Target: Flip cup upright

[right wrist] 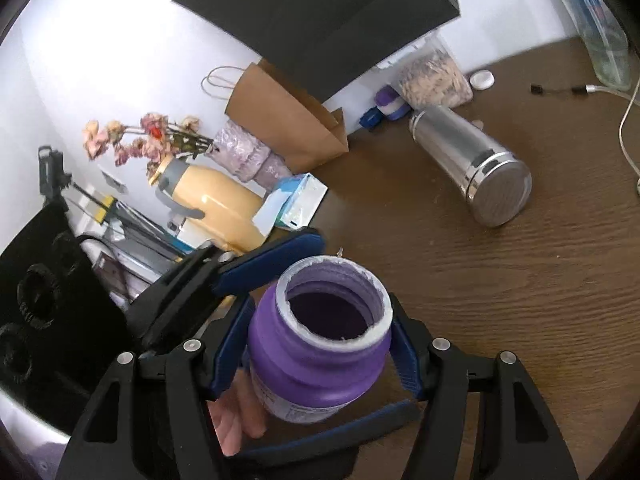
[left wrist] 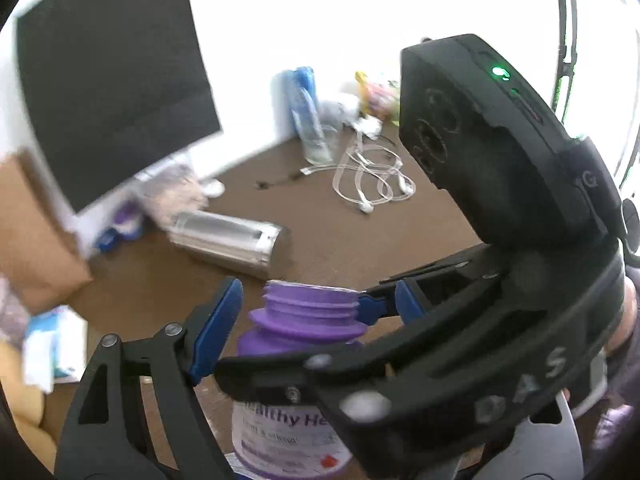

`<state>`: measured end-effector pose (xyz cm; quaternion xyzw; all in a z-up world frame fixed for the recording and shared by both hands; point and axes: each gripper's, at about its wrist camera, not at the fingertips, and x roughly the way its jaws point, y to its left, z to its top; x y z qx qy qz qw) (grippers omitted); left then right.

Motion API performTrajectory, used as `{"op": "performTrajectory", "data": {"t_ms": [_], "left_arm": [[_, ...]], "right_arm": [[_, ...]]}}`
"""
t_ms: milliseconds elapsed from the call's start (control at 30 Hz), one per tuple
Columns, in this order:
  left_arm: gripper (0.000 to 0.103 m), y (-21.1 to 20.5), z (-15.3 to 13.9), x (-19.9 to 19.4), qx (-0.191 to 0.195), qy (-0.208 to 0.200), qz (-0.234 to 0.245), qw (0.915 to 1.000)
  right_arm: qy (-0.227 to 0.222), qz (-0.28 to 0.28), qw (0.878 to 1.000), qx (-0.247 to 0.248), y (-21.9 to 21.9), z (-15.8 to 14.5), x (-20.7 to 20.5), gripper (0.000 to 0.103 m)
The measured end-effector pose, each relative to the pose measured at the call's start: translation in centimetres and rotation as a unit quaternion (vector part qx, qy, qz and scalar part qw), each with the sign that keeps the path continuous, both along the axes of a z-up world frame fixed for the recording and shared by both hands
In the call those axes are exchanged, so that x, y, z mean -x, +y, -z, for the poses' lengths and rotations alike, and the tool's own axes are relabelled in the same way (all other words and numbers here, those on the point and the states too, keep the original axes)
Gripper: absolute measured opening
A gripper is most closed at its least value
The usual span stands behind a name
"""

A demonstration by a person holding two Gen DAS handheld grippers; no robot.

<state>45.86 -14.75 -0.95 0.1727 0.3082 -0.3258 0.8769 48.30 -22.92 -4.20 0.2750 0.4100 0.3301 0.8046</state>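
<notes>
A purple open-mouthed bottle [right wrist: 320, 344] with a white label stands upright, mouth up. My right gripper [right wrist: 320, 344] is shut on its body, blue pads pressed on both sides. In the left wrist view the same bottle [left wrist: 296, 360] sits between my left gripper's [left wrist: 296, 312] blue fingers, which stand apart beside the neck without clearly touching; the right gripper's black body [left wrist: 500, 152] crosses in front. A steel cup [right wrist: 472, 164] lies on its side on the brown table, base toward the camera; it also shows in the left wrist view [left wrist: 228, 240].
Against the wall stand a black board [right wrist: 320, 12], a brown paper bag [right wrist: 280, 120], a yellow jug [right wrist: 212, 204], dried flowers [right wrist: 140, 136] and a tissue box [right wrist: 296, 200]. White earphone cables [left wrist: 372, 176] and a plastic bottle [left wrist: 308, 120] lie farther back on the table [right wrist: 520, 300].
</notes>
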Motion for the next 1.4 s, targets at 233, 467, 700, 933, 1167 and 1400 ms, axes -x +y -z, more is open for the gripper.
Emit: {"op": "performTrajectory", "data": {"t_ms": [233, 467, 700, 933, 1167, 1400], "left_arm": [[0.08, 2.7, 2.0, 2.3, 0.067, 0.071, -0.073, 0.9925], [0.08, 6.2, 7.0, 0.9, 0.098, 0.223, -0.132, 0.9609], [0.082, 7.4, 6.3, 4.9, 0.047, 0.185, -0.118, 0.9745], [0.092, 10.9, 2.9, 7.1, 0.063, 0.183, -0.124, 0.9731], [0.094, 13.0, -0.4, 10.0, 0.071, 0.157, -0.16, 0.9719], [0.101, 14.7, -3.6, 16.1, 0.053, 0.124, -0.205, 0.9695]], "right_arm": [[-0.014, -0.055, 0.995, 0.076, 2.7, 0.2, 3.1, 0.068], [-0.071, -0.05, 0.971, 0.222, 5.6, 1.1, 4.4, 0.068], [-0.142, -0.054, 0.942, 0.298, 7.9, 1.5, 6.1, 0.068], [-0.139, -0.032, 0.954, 0.263, 7.4, 0.8, 6.4, 0.084], [-0.156, -0.012, 0.952, 0.263, 6.7, -3.7, 10.1, 0.085], [-0.15, -0.007, 0.953, 0.264, 4.1, -7.5, 17.8, 0.085]]}}
